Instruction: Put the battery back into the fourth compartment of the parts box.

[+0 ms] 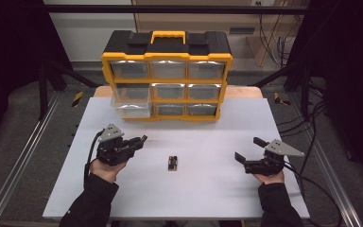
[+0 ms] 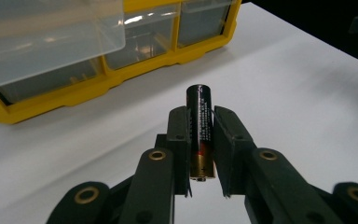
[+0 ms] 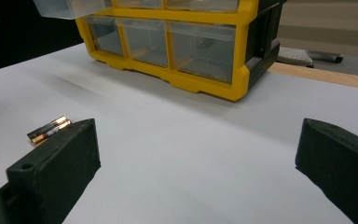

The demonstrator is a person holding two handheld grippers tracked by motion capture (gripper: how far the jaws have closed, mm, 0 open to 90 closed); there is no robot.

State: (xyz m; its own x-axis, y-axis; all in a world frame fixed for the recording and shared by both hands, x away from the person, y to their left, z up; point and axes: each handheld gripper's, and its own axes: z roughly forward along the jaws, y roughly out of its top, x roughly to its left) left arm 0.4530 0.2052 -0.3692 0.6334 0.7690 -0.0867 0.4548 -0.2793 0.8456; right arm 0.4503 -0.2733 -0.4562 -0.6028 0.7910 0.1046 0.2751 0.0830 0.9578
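In the high view the left gripper (image 1: pixel 139 140) is sitting at the lower left of the frame, above the white table (image 1: pixel 217 189), with a hand in a dark sleeve behind it. In the left gripper view its fingers (image 2: pixel 179 140) are pressing in narrow on a black battery (image 2: pixel 200 133), which is standing lengthwise between them with its dark end sticking out past the tips toward the top of the frame and its gold end down near the base of the fingers. The battery is hanging clear of the table, which is showing white behind it. In the upper left of that view a clear drawer (image 2: pixel 51 37) is jutting out of a yellow and black drawer box (image 2: pixel 98 84). In the high view this box (image 1: pixel 166 59) is standing at the top centre of the table, and the pulled-out drawer (image 1: pixel 132 101) is at its lower left. The right gripper (image 1: pixel 248 149) is resting at the lower right of the high view, held by the other hand, and its fingers (image 3: pixel 60 158) are standing wide apart with nothing between them. Two more batteries (image 1: pixel 172 163) are lying side by side, touching, on the table near the middle of the high view, between the two grippers; in the right gripper view they (image 3: pixel 50 129) are showing at the left edge, just beyond the left finger.
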